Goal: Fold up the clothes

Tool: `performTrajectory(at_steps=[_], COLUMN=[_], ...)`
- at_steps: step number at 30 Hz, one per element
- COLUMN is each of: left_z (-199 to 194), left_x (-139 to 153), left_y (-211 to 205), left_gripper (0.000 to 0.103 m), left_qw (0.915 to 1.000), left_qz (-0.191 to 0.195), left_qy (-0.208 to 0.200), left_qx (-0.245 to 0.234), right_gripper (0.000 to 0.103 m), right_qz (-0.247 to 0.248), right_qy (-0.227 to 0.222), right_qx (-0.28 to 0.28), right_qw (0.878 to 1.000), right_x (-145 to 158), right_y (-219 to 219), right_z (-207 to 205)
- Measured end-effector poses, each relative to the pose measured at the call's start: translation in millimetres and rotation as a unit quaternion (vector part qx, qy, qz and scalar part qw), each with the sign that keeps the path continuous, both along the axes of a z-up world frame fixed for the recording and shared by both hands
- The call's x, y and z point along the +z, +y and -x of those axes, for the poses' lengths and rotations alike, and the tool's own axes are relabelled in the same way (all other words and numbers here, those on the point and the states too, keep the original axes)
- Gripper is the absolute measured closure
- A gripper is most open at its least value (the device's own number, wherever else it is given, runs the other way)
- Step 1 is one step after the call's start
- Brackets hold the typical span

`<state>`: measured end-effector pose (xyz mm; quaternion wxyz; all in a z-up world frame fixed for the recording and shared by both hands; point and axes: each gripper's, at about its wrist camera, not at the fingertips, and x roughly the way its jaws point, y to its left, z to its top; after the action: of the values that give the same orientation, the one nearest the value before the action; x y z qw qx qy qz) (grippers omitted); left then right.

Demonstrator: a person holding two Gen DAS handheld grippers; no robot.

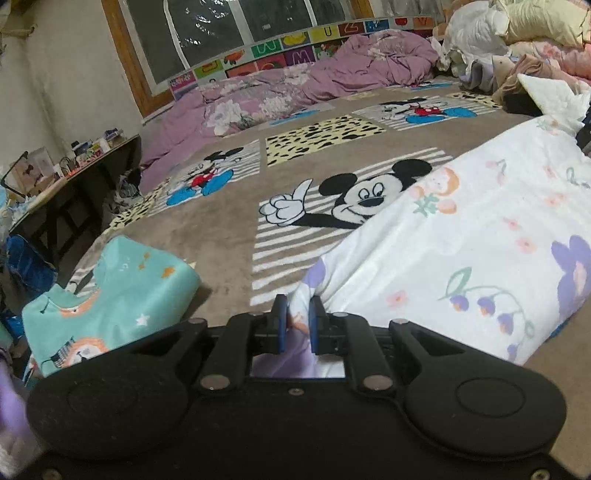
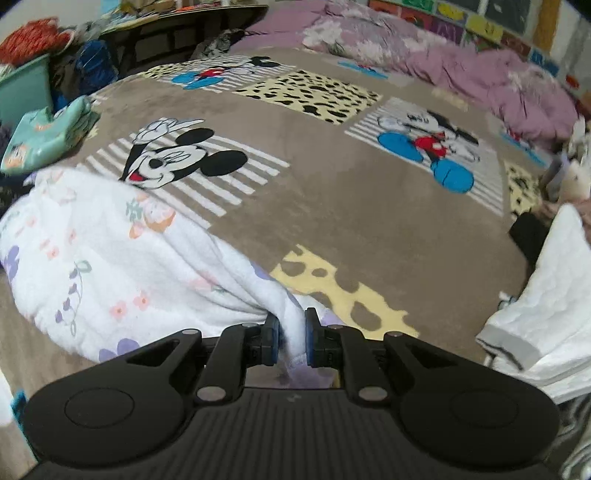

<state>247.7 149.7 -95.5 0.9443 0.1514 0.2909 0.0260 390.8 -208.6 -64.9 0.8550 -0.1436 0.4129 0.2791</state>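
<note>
Two grips on one cloth, both live. Left hand-held gripper (image 1: 297,314) pinched narrow on a bunched corner of the white floral garment (image 1: 480,236), blue pads (image 1: 280,321) pressing fabric from either side. Right hand-held gripper (image 2: 290,334) clamped the same way on another gathered corner of the same white floral garment (image 2: 103,258).

Key relation for the coming move: from the left grip, cloth running off forward and to the right; from the right grip, running off forward and to the left. So the garment spread between the two grips, long axis roughly from one to the other, body of it draped forward onto the Mickey blanket (image 1: 229,229) covering the bed. Neither side nearer (each already has its corner). Likely call: carrying both corners forward over the far edge together, keeping the span taut to avoid a sagging, crooked crease.

Different news from each view. Left view alone: window (image 1: 240,22) behind the bed, the alphabet border (image 1: 295,40) below it, and the pile of bedding (image 1: 517,29) far right. Right view alone: a white quilted piece with grey trim (image 2: 546,317) just right of the grip, close enough to snag. Teal printed garment (image 1: 110,302) seen in both, lying apart at the blanket's edge, as is the rumpled purple quilt (image 1: 295,88) at the back.
</note>
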Motion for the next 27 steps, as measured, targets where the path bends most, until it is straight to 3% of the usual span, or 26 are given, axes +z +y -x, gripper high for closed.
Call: performTrajectory(at_steps=[8,14,16,19,22,27], left_z=[-6,-4,-4,-3,-2,-1], left_x=[-3,-1,-1,-1,0,0], left_y=[7,12,14,15,14,12], left_gripper=[0.092,0.092,0.092,0.092,0.092,0.092], left_qw=[0.9998,0.9994,0.9993,0.9992,0.9993,0.9994], left_qz=[0.017,0.031,0.035,0.039,0.037,0.032], left_qy=[0.009,0.007,0.007,0.006,0.005,0.004], left_qx=[0.008,0.010,0.009,0.010,0.010,0.007], right_gripper=[0.085,0.072,0.060,0.055,0.054,0.055], right_qz=[-0.078,-0.167,-0.203,-0.257,-0.267,-0.251], right_qy=[0.076,0.088,0.083,0.074,0.070,0.102], right_qx=[-0.068,-0.118,-0.143,-0.179,-0.182,-0.202], right_qw=[0.992,0.975,0.965,0.947,0.944,0.941], right_x=[-16,-26,-26,-25,-28,-51], right_y=[-17,-41,-56,-79,-92,-87], right_z=[-27,-28,-24,-19,-13,-5])
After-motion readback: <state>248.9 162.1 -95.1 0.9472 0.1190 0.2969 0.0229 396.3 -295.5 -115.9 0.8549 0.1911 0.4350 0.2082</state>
